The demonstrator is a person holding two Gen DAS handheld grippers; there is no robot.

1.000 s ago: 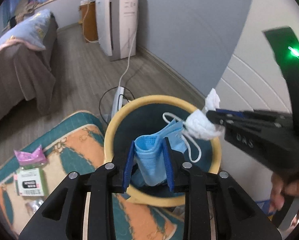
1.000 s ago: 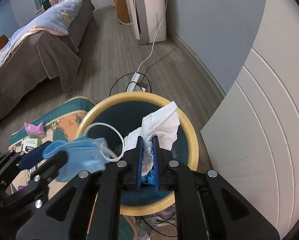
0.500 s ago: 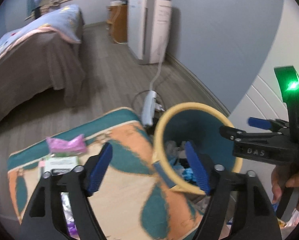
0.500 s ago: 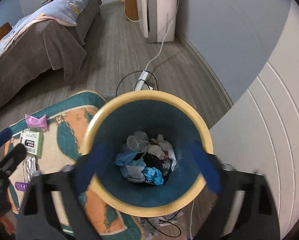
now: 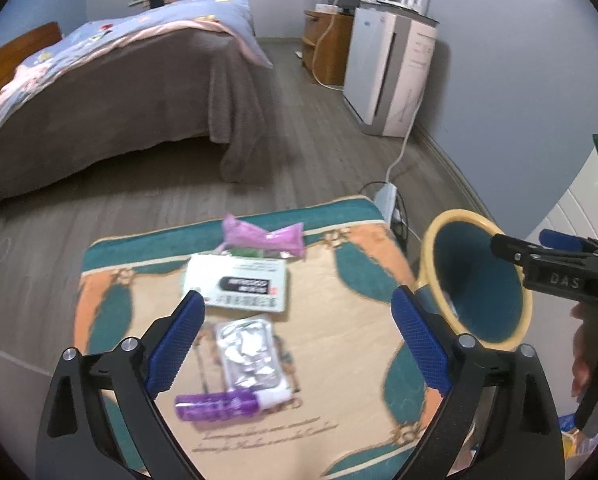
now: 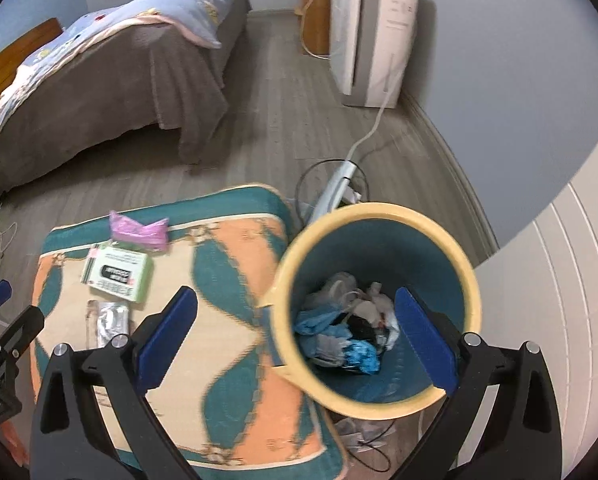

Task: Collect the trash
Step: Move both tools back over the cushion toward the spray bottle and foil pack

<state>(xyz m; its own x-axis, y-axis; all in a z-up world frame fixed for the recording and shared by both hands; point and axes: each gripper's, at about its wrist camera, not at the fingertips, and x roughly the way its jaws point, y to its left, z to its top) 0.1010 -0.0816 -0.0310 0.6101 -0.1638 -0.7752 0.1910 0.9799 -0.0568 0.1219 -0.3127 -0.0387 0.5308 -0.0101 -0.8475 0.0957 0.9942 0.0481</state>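
Four trash items (image 5: 235, 286) below opening left tool (image 5: 295, 344).

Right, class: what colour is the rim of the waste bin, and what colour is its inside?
The bin has a yellow rim and a teal inside, clearest in the right wrist view.

Two black, angular two-finger tools: left gripper (image 5: 295, 344) and right gripper (image 6: 295, 340), each with ribbed blue pads (image 5: 175, 344) and round silver screws on the arms. Pale "DAS" lettering along the right tool's side, a green light glowing on its upright black mount
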